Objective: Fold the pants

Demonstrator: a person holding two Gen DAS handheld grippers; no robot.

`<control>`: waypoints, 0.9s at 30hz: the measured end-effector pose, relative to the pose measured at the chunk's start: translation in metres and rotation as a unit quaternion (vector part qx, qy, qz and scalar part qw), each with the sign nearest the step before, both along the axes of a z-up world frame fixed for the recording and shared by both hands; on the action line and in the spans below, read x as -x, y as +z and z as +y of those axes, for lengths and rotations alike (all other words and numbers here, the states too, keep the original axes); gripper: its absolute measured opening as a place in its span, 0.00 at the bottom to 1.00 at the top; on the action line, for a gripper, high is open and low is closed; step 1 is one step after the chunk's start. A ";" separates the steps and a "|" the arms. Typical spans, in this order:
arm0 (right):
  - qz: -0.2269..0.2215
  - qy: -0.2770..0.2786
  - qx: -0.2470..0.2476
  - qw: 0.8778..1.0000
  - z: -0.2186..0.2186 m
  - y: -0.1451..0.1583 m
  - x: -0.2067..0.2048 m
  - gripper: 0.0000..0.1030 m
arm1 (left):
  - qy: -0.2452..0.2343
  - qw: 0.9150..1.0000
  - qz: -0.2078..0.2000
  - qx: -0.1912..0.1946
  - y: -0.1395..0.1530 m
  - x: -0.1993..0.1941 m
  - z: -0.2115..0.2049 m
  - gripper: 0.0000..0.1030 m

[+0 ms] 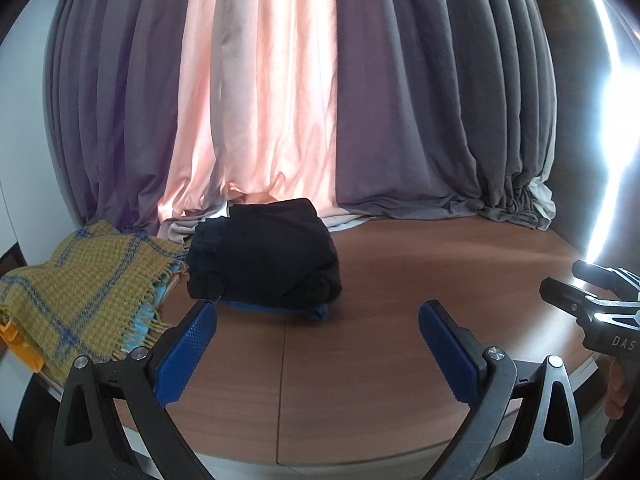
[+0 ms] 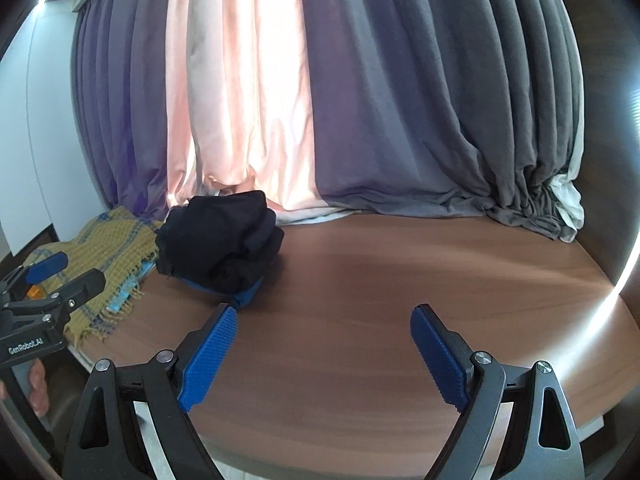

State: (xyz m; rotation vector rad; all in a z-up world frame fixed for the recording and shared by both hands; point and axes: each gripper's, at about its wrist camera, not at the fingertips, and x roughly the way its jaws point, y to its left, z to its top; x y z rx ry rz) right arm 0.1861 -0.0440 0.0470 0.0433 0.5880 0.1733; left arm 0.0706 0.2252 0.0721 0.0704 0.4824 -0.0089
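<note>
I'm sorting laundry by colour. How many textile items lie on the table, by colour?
Black: 1, the folded pants
Blue: 1, the folded garment under them
Mustard-and-blue plaid: 1, the fringed blanket
Total: 3

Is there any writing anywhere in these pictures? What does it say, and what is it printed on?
"GenRobot.AI": on the black body of the left gripper, right wrist view.
"DAS": on the black body of the right gripper, left wrist view; cut off at the picture's edge.
Nothing else carries readable text.
</note>
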 end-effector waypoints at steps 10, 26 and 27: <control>-0.005 0.003 0.013 1.000 -0.017 0.002 0.035 0.87 | 0.015 1.000 0.004 -0.003 -0.003 0.029 -0.016 1.00; -0.019 0.011 0.013 1.000 -0.029 0.006 0.053 0.87 | 0.018 1.000 -0.005 -0.006 0.001 0.042 -0.027 1.00; -0.020 0.011 0.012 1.000 -0.030 0.007 0.053 0.87 | 0.017 1.000 -0.005 -0.005 0.001 0.042 -0.028 1.00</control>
